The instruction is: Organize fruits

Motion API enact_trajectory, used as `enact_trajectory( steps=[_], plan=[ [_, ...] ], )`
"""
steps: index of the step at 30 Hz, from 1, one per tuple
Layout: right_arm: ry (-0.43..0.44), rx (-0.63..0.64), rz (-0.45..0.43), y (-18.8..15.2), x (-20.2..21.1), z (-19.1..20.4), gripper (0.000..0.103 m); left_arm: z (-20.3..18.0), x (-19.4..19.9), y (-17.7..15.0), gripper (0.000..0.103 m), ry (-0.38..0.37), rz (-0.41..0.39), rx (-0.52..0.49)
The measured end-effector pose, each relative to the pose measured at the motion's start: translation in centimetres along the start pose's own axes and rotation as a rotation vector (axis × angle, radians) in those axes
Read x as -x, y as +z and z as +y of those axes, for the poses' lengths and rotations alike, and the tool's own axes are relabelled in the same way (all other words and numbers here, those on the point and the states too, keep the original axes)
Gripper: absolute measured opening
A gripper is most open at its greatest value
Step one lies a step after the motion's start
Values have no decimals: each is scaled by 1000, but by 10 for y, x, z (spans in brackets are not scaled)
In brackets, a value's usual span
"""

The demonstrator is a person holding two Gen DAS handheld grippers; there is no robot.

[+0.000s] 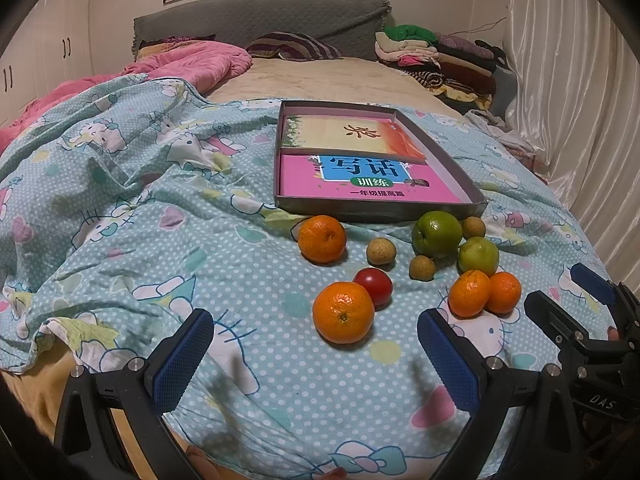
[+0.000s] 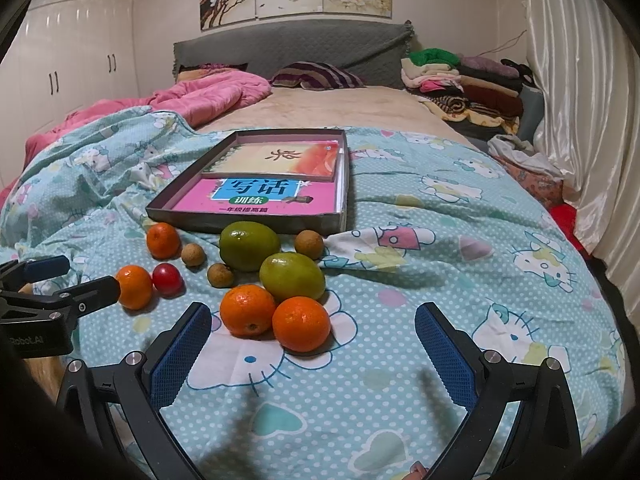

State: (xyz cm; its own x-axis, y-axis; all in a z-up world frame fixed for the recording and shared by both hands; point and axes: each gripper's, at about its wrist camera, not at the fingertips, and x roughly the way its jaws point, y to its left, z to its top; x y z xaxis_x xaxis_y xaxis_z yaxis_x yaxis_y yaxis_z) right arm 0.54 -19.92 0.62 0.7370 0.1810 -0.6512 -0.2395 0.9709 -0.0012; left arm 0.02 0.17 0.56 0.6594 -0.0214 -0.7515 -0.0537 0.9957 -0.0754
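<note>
Fruits lie on a Hello Kitty bedsheet (image 1: 120, 200) in front of a shallow grey box (image 1: 380, 210). Several oranges show, one nearest my left gripper (image 1: 343, 313) and a touching pair (image 2: 276, 318) nearest my right. Two green fruits (image 2: 292, 275) (image 2: 249, 245), a red cherry tomato (image 1: 374, 286) and three small brown longans (image 1: 381, 251) lie among them. My left gripper (image 1: 316, 350) is open and empty, just short of the near orange. My right gripper (image 2: 314, 344) is open and empty, just short of the orange pair. Each gripper shows at the edge of the other's view.
The box (image 2: 256, 226) holds a pink workbook (image 2: 260, 198) and a beige-orange book (image 2: 280, 158). A pink quilt (image 2: 192, 100) lies back left, folded clothes (image 2: 460, 80) back right, a curtain (image 2: 580, 120) along the right. The bed's front edge is under the grippers.
</note>
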Motion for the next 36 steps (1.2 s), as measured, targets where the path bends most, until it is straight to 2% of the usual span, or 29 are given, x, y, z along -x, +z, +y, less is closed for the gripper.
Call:
enact_trajectory(
  steps=[8,12,15,18,20,23,25,31,36],
  plan=[
    [-17,0,17,-3,-8,-5,101,7,-4,2,102,-5,4,11],
    [-44,10,53,-4,-22,-12,101,14,-17,2,102,-8,47,-3],
    [-25,10,88,-7,-32,-17,101,16,-24,1,102,-31,74,-4],
    [-9,19,108,-10,-40,-18,93,15,-28,0,102,-34,74,-19],
    [3,29,117,-11,-44,-19,82,15,-30,0,102,-40,76,-24],
    [36,34,119,-11,-47,-16,76,14,-30,2,100,-43,73,-29],
    [48,54,120,-10,-49,-12,70,13,-32,3,89,-47,77,-37],
    [104,70,132,-6,-57,-7,53,9,-38,5,73,-76,99,-53],
    [143,63,142,-6,-59,-8,46,5,-39,5,60,-109,103,-62]
  ],
)
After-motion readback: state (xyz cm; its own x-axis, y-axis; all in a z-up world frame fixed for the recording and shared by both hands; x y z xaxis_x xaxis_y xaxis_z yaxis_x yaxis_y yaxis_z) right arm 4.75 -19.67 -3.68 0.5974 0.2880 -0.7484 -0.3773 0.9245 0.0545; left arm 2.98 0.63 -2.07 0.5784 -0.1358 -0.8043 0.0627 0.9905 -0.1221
